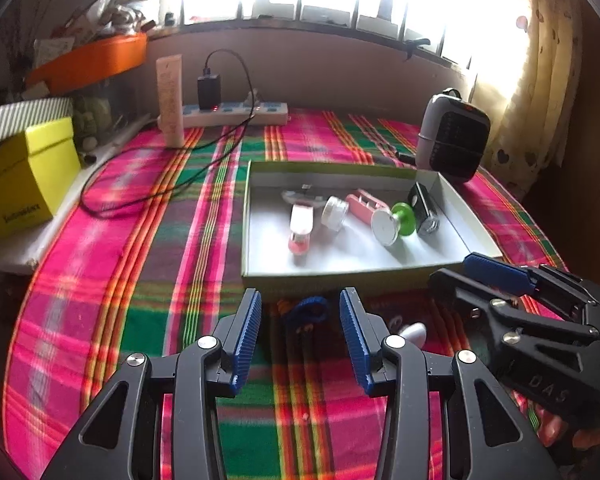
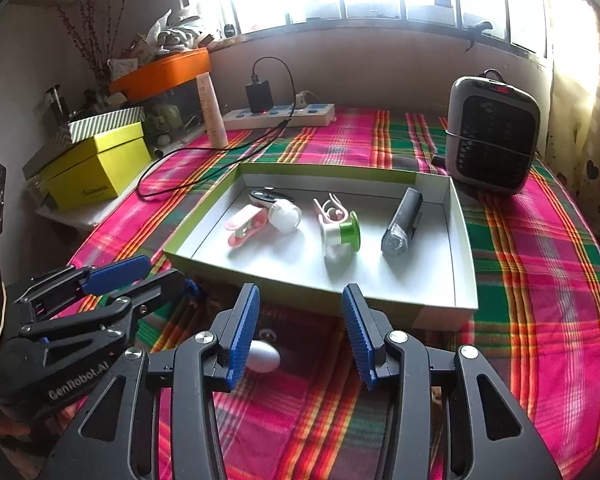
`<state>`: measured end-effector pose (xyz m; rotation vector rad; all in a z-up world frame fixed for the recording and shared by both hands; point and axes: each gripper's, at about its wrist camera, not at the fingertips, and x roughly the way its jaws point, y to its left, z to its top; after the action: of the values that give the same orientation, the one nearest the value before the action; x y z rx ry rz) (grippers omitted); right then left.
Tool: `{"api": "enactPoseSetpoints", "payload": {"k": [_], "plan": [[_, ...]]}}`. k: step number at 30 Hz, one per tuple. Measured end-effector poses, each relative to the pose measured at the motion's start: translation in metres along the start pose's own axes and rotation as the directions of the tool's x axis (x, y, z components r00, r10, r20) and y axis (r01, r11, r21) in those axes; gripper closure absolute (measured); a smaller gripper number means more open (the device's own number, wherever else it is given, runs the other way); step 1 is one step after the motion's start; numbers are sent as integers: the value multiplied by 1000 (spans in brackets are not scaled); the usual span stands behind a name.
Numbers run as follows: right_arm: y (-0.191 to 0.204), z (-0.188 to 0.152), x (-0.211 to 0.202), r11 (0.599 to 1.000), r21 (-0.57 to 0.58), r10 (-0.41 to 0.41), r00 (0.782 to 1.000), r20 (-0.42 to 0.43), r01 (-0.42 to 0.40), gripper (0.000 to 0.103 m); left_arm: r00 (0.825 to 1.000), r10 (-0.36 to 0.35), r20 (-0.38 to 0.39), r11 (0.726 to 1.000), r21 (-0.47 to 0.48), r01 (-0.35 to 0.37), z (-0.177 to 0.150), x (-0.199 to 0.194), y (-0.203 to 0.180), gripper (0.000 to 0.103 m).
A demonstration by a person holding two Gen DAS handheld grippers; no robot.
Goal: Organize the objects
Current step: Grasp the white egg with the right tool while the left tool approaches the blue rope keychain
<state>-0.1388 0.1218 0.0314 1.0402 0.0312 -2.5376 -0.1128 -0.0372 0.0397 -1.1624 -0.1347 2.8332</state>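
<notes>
A shallow green-edged white box [image 1: 260,272] [image 2: 462,240] lies on the plaid cloth. It holds several small items: a pink clip [image 2: 246,226], a small white jar [image 2: 285,216], a green-and-white spool [image 2: 340,234], a black flashlight [image 2: 402,224]. My left gripper [image 1: 300,312] is open and empty over a blue object [image 1: 306,310] on the cloth before the box. My right gripper [image 2: 300,308] is open and empty above a white oval object [image 2: 264,356], which also shows in the left wrist view [image 1: 414,334]. Each gripper shows in the other's view.
A small heater [image 2: 492,136] stands at the back right. A power strip [image 2: 280,116] with a black charger and trailing cable, and an upright tube [image 2: 214,112], stand at the back. A yellow box [image 2: 96,168] and an orange tray [image 2: 164,70] sit at the left.
</notes>
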Motion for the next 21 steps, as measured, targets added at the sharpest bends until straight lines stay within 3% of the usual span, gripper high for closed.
{"api": "enactPoseSetpoints", "payload": {"k": [8, 21], "plan": [[-5, -16, -7, 1000, 17, 3, 1000, -11, -3, 58, 1000, -6, -29, 999, -34, 5, -21, -7, 15, 63], [3, -27, 3, 999, -11, 51, 997, -60, -51, 58, 998, -30, -52, 999, -45, 28, -28, -1, 13, 63]]}}
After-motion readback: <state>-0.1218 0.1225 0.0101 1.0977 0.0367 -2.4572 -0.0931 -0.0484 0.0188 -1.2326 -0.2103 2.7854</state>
